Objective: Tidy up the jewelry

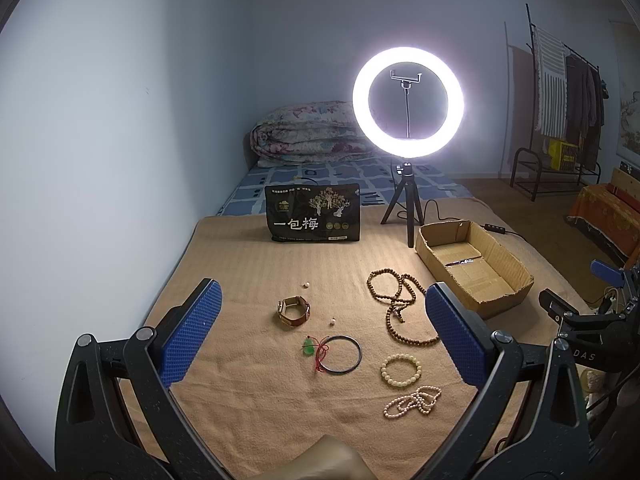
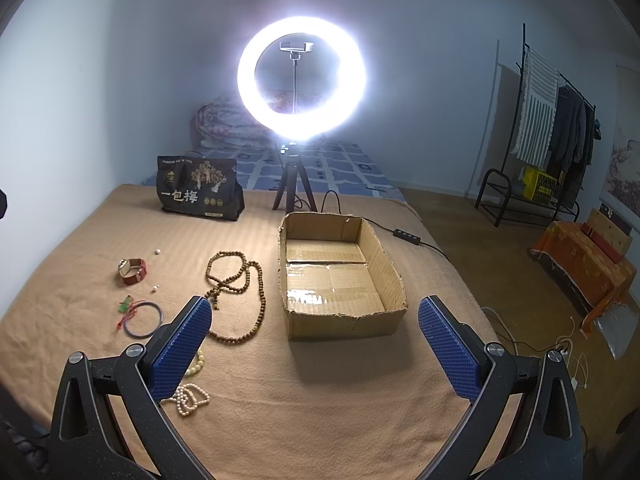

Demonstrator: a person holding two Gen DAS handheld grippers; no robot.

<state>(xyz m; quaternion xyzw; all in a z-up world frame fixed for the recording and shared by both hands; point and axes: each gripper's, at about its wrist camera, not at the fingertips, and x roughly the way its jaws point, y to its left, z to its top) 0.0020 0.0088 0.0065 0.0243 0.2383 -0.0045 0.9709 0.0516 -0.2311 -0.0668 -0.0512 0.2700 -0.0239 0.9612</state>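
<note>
Jewelry lies spread on a tan blanket (image 1: pixel 256 264): a brown-strapped watch (image 1: pixel 293 311), a green pendant on red cord (image 1: pixel 309 347), a dark bangle (image 1: pixel 340 354), a long wooden bead necklace (image 1: pixel 400 304), a cream bead bracelet (image 1: pixel 401 370), a pearl strand (image 1: pixel 414 400) and two loose pearls (image 1: pixel 307 285). An empty cardboard box (image 2: pixel 340 272) sits to their right. My left gripper (image 1: pixel 324 328) hovers open above the jewelry, holding nothing. My right gripper (image 2: pixel 316 344) stands open in front of the box, also empty; the wooden necklace (image 2: pixel 240 280) lies left of it.
A lit ring light (image 1: pixel 408 102) on a small tripod and a black snack bag (image 1: pixel 313 212) stand at the blanket's far side. A folded quilt (image 1: pixel 308 132) lies behind. The bed's right edge drops to a floor with cables (image 2: pixel 560 352), a clothes rack (image 2: pixel 552 132) and an orange-covered bench (image 2: pixel 584 260).
</note>
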